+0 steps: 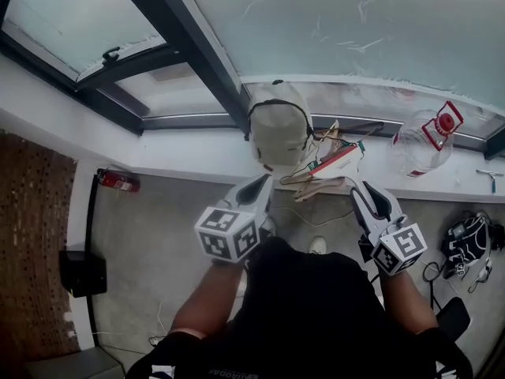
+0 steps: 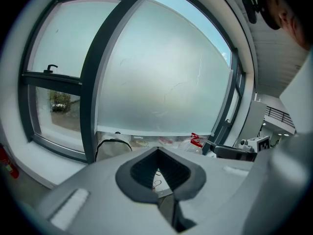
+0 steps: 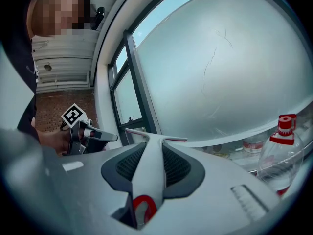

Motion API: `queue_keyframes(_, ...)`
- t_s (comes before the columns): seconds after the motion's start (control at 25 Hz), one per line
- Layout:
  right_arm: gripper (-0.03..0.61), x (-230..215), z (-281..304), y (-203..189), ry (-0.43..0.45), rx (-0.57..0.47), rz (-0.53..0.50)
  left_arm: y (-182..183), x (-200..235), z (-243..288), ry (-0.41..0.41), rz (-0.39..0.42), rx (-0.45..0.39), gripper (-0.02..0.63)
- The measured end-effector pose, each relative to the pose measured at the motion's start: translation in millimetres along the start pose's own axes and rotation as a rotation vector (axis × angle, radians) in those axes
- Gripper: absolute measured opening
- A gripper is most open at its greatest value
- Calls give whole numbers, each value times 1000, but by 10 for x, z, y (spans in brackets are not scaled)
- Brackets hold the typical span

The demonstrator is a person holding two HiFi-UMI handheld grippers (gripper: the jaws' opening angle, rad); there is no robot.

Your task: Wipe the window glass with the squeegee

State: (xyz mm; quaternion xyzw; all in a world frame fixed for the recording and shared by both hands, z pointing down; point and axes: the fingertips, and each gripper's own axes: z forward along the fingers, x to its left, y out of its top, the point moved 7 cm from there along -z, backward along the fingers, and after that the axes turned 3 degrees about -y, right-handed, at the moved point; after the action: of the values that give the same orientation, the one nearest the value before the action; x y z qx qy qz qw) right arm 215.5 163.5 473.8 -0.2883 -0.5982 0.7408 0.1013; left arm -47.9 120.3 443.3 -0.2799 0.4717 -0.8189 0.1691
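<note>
You have free passage across the large frosted window glass pane point(image 1: 355, 22) right of the dark vertical frame bar point(image 1: 189, 46). At the bar's foot, a beige fabric bag point(image 1: 278, 125) blocks the white sill point(image 1: 181, 152). Further right of the bar, a heap of loose wires point(image 1: 319, 172) and a clear plastic bottle with red cap point(image 1: 422, 140) crowd the pane's lower edge.

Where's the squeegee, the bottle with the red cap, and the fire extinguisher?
squeegee point(image 3: 152, 173), right gripper view, on its white handle.
plastic bottle point(image 1: 420, 144), head view, on its clear body.
fire extinguisher point(image 1: 118, 181), head view, on its red cylinder.
</note>
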Motion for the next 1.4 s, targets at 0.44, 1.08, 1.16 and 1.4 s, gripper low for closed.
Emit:
queue_keyframes(0.44, 126, 29, 778, -88, 38, 36, -7, -62, 655, 214, 10, -40, 66, 0)
queue_keyframes(1.08, 126, 249, 2614, 386, -44, 101, -197, 584, 2140, 943, -135, -47, 145, 0)
queue_keyframes(1.16, 126, 338, 2819, 469, -67, 107, -257, 628, 2309, 973, -157, -46, 155, 0)
queue_keyframes(1.4, 126, 559, 3259, 720, -128, 124, -534, 736, 2652, 1102, -220, -35, 169, 0)
